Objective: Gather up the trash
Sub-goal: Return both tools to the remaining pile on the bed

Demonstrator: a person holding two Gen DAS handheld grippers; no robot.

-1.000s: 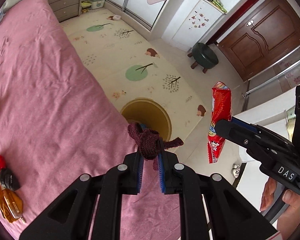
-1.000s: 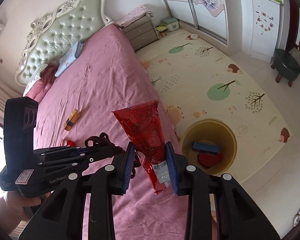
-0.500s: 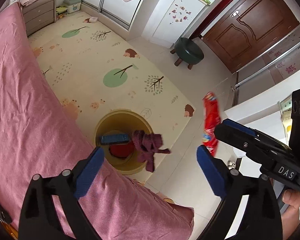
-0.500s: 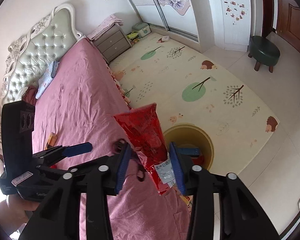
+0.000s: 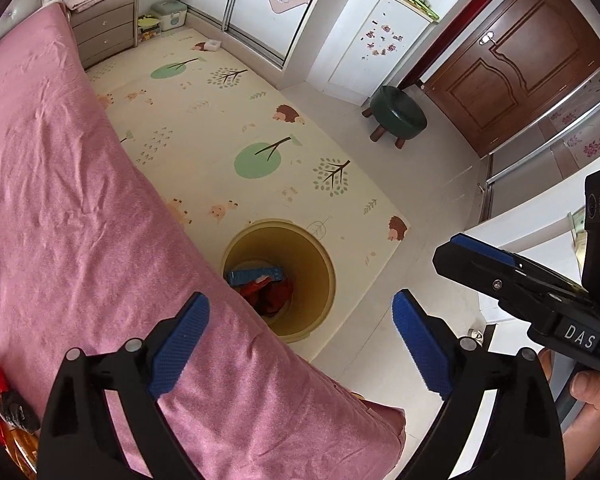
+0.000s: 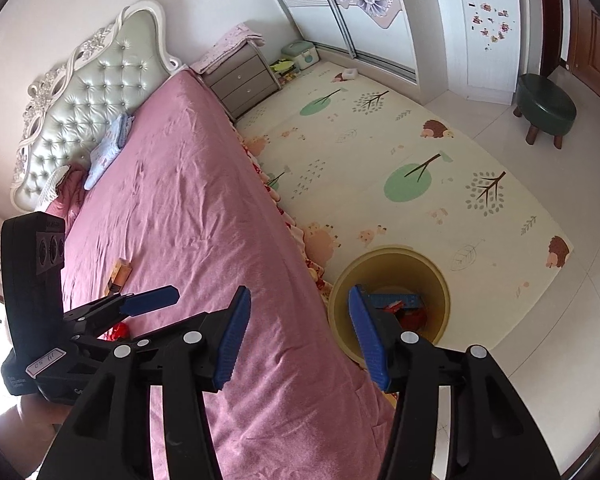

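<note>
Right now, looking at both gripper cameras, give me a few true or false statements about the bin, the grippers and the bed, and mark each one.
1. The yellow bin stands on the floor beside the bed. True.
2. The left gripper holds a red wrapper. False: its jaws stand wide apart with nothing between them.
3. The bin is empty. False: a blue packet and red trash lie inside.
4. The right gripper is open with nothing between its pads. True.
5. The green stool is tipped over. False: it stands upright on its legs.
</note>
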